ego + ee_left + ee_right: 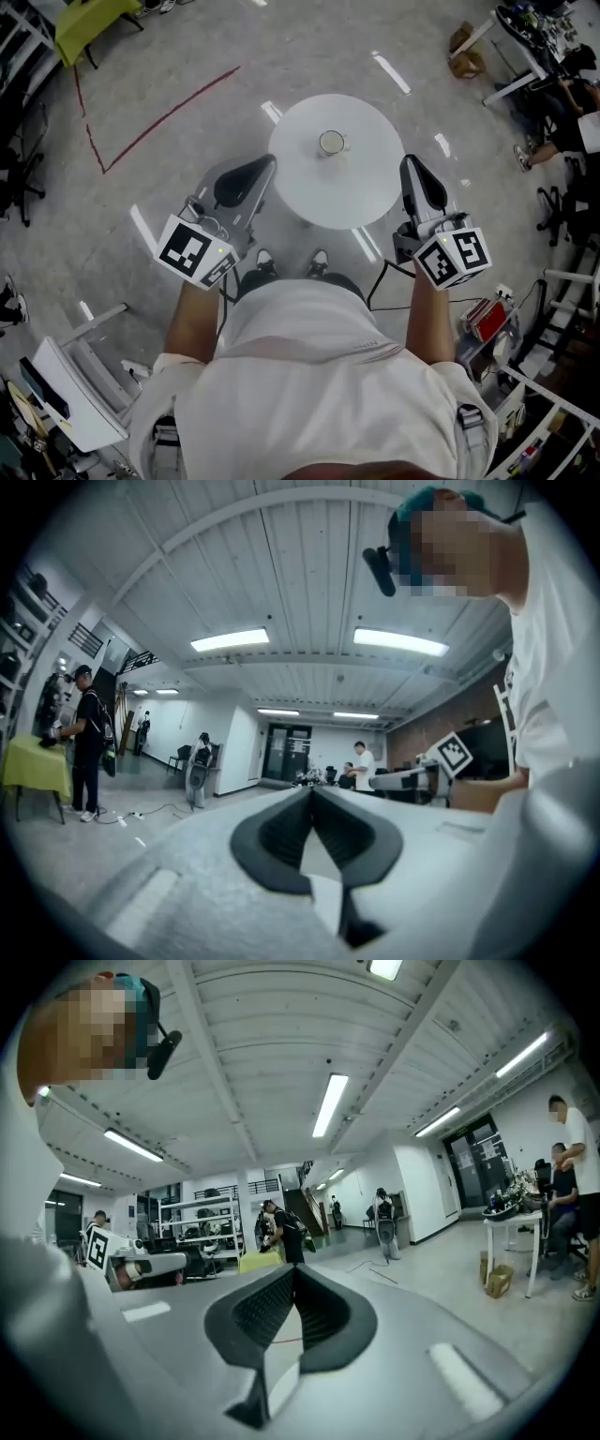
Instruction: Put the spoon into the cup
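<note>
Beside the table (361,187), left hand-held gripper (269,160) and right hand-held gripper (410,159) sit closed (both empty)

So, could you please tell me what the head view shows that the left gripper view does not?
Only the head view shows the round white table with the cup on it. Only the left gripper view shows the ceiling lights and a standing person in dark clothes. Both show the left gripper, jaws shut and empty, and the marker cube of the right gripper.
</note>
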Available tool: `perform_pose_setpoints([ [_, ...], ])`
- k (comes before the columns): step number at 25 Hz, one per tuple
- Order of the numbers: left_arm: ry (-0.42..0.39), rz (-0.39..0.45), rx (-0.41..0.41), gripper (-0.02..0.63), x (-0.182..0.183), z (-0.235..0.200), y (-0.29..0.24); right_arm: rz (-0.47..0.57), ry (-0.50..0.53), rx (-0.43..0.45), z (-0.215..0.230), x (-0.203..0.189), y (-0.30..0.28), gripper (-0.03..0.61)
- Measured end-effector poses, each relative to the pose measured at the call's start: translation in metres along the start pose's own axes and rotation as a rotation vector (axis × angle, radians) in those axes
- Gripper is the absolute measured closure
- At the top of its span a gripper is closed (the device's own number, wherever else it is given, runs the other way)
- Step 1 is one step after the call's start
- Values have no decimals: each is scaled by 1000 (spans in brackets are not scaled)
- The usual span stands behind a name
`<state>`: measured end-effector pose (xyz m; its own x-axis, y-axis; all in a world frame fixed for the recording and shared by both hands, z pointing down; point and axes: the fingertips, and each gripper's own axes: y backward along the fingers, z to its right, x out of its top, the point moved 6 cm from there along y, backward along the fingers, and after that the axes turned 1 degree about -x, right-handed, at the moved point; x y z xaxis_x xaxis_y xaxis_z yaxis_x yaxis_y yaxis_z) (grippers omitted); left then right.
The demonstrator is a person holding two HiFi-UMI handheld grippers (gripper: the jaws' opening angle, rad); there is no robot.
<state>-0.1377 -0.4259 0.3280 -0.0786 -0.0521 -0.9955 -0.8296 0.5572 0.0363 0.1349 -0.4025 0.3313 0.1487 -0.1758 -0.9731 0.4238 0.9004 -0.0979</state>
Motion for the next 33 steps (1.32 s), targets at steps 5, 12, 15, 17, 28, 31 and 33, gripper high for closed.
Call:
perform_pose_setpoints([
  [5,-11,8,-30,612,13,28,-7,64,50,4,-15,20,40,572],
  [12,-41,19,-50,612,30,53,-11,121,103,-5,-18,38,67,572],
  [15,-54,26,-53,612,34,60,-12,127,104,-7,-15,39,71,572],
  [17,-59,25,-52,612,34,61,-12,128,103,-8,-14,37,70,572],
  [28,-73,25,-49,612,35,57,-11,117,100,13,-14,34,59,572],
  [31,-82,24,-49,612,39,55,-12,93,76,28,-13,32,54,572],
  [33,-91,21,-50,612,41,55,-13,78,64,37,-13,31,52,572],
])
